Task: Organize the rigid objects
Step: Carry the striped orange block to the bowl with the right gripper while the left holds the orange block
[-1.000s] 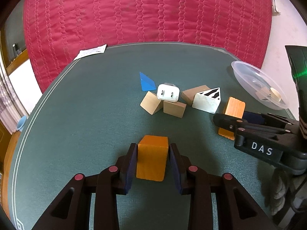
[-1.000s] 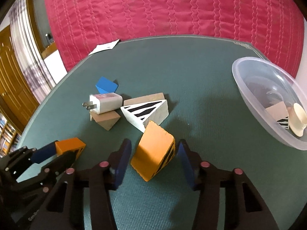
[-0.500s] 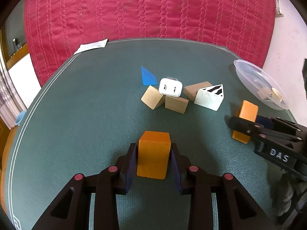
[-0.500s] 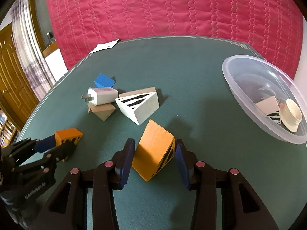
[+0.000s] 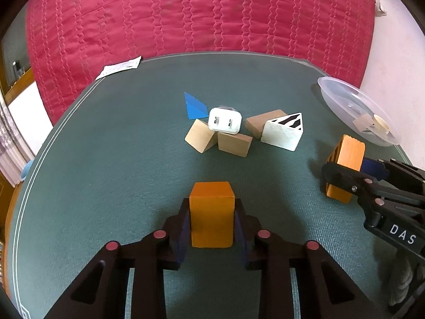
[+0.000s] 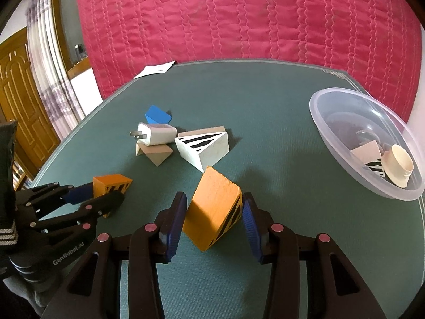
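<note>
This looks like a room in a home, most likely a bedroom or living room. A large quilted red cover (image 6: 239,16), stitched in wavy lines, fills the background right behind the green mat (image 5: 106,180) that tops the bench. At the left edge of the right wrist view stand a panelled wooden door (image 6: 18,93) and a pale patterned curtain (image 6: 50,74), with wooden trim beside them. The walls are plain and light-coloured (image 5: 385,53). Household odds and ends lie on the mat: a white wall charger (image 6: 156,133), toy-like wooden blocks (image 5: 233,143), a clear plastic bowl (image 6: 332,101) and a slip of paper (image 6: 156,69).
</note>
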Available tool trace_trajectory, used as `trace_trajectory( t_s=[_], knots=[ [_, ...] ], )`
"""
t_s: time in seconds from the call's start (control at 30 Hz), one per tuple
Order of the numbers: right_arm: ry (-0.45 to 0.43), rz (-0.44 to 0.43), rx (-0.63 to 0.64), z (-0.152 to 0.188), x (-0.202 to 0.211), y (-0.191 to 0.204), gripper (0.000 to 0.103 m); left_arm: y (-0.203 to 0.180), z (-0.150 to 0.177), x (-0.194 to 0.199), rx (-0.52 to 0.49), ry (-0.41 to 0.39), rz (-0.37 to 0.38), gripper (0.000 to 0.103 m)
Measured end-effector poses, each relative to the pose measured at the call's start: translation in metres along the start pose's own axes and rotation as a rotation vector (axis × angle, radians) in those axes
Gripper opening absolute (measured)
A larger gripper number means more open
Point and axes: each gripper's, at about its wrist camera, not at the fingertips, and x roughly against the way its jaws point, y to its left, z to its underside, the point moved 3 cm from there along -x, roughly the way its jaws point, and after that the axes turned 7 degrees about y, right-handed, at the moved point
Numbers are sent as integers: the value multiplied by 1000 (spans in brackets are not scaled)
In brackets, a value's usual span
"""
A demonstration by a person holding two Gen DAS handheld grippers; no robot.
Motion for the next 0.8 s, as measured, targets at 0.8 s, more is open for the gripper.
trace_trajectory(
  t_s=[0.8],
  knots=[
    [-130,79,-197,-25,47,-81,44,-1,0,8,12,-41,8,31]
  ],
)
